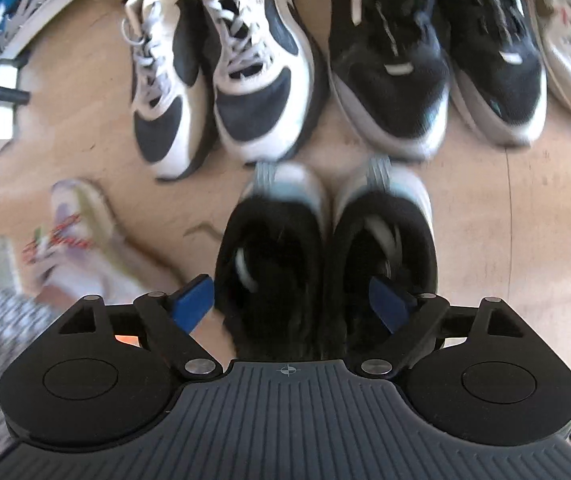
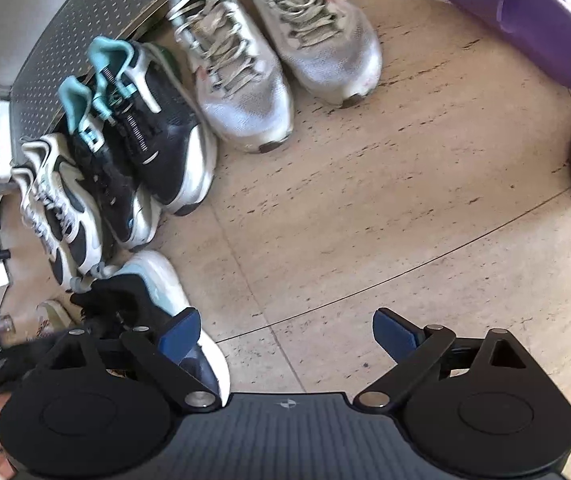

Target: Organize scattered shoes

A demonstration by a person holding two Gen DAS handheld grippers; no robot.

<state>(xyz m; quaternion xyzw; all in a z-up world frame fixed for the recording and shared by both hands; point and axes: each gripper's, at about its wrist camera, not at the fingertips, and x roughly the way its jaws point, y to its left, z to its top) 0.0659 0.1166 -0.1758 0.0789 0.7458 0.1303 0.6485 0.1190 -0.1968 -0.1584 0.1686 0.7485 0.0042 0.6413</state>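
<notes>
The left gripper (image 1: pixel 291 300) is wide open around a black pair of shoes (image 1: pixel 325 248), toes ahead toward the row of shoes (image 1: pixel 325 60); the right gripper (image 2: pixel 285 332), open and empty, is farther off.

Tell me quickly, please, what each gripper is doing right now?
Left gripper: open, fingers astride a black pair of shoes.
Right gripper: open, holding nothing.

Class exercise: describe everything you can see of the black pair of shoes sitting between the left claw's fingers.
The black pair of shoes stands side by side on the tan floor, heels toward the camera, toes toward the row of sneakers. Uppers look dark, soft fabric; soles are white and pale blue. The left claw is open around the heels; contact cannot be told. The picture is blurred.
</notes>
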